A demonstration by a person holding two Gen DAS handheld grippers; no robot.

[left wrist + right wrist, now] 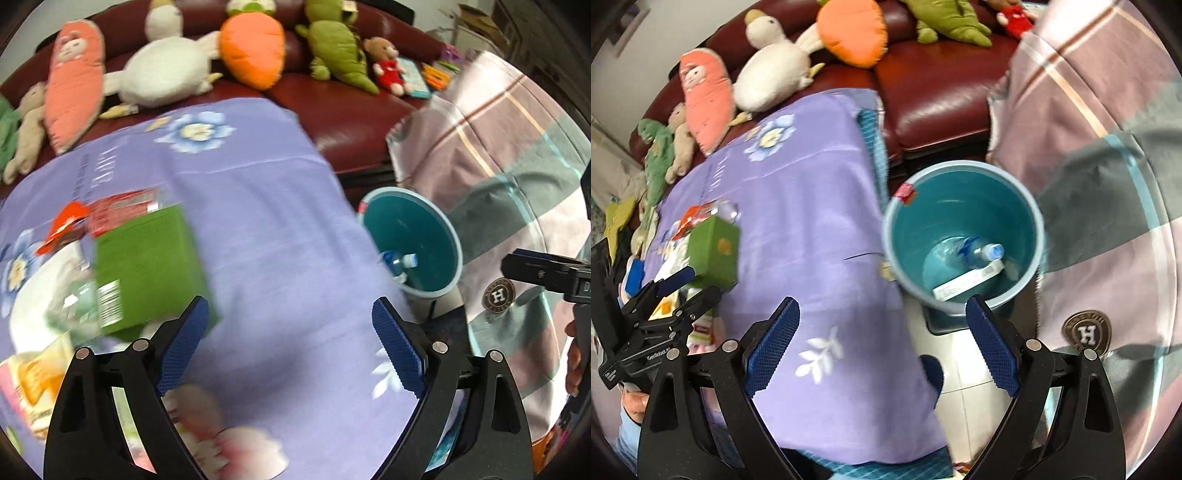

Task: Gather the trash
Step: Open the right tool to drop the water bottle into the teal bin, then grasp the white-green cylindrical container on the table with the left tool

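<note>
Left wrist view: the left hand-held gripper (288, 328) is seen spread wide, nothing between its blue pads (184, 343), held above a purple flowered cloth (258, 221) covering the desk. A green box (147, 273) lies blurred at left on the cloth, just beside the left pad but not gripped; contact cannot be told. Behind it a red packet (125, 208) and an orange wrapper (66, 225) are seen, with a white item and a yellow packet (33, 380) nearer the lower left edge. A teal bin (413, 247) stands off the right edge of the cloth, with a plastic bottle (400, 264) inside. Part of the right hand-held gripper (550, 273) is seen at far right. Plush toys are lined on a dark red sofa (351, 118) behind. Right wrist view: the right hand-held gripper (882, 332) is also spread wide and empty, held over the cloth edge near the teal bin (964, 229). In the bin the plastic bottle (979, 253) and a white flat box (967, 282) are seen; a small red scrap (906, 193) sits at its rim. The left hand-held gripper (690, 284) is seen at left, tips at the green box (714, 254), which is not closed on. A checked fabric (1108, 166) fills the right side.
</note>
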